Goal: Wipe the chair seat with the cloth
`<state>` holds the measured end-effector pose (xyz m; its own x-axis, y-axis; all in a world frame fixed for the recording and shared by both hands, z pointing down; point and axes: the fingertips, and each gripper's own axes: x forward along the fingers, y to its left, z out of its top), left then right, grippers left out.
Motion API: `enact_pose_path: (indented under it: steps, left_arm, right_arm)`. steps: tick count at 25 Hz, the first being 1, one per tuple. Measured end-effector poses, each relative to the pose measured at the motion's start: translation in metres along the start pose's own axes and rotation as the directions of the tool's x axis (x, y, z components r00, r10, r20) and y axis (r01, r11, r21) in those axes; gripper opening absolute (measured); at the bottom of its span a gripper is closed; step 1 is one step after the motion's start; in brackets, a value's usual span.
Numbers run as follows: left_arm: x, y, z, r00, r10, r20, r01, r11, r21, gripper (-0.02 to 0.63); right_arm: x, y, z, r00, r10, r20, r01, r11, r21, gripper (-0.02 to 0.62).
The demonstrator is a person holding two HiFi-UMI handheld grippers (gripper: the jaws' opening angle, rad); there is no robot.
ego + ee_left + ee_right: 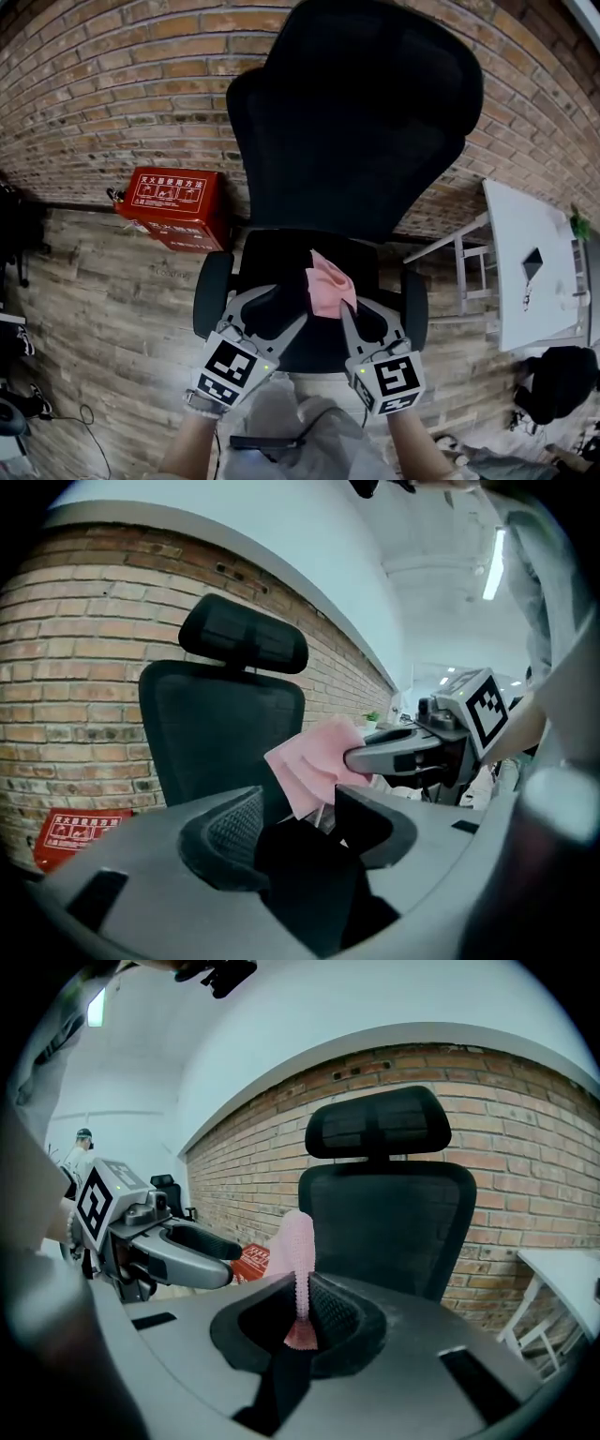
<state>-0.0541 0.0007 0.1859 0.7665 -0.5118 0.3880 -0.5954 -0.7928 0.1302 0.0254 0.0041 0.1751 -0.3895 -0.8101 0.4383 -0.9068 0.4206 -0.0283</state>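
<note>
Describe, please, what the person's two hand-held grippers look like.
The left hand-held gripper and right hand-held gripper are both light grey, with two tapered fingers, black ribbed pads and a cube of black-and-white square markers with a small green light. The forearms show no sleeves.

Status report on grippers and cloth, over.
Left gripper open, empty. Right gripper shut on pink cloth, over chair seat. Nothing else on the seat.

an office: ahead of the left gripper (274,306) stands a mesh office chair (356,112) by a brick wall (112,84); white table (525,272) far right, red fire-equipment box (173,202) left.
</note>
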Motion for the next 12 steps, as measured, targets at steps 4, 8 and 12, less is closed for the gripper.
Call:
enact_pose_path:
  steps: [4,8,12]
  left_arm:
    - [0.012,0.012,-0.014,1.000,-0.003,-0.023,0.002,1.000,-0.017,0.252]
    - [0.026,0.021,-0.025,0.999,0.002,-0.038,-0.004,0.999,-0.044,0.261]
    - [0.038,0.025,-0.036,0.999,0.015,-0.053,-0.018,0.998,-0.065,0.267]
  right_arm:
    - [0.022,-0.001,-0.008,1.000,0.022,-0.011,-0.023,1.000,-0.013,0.051]
    - [0.042,-0.005,-0.016,0.998,0.059,-0.012,-0.059,0.998,-0.028,0.051]
    - [0.056,-0.010,-0.024,0.996,0.093,-0.018,-0.093,0.995,-0.032,0.051]
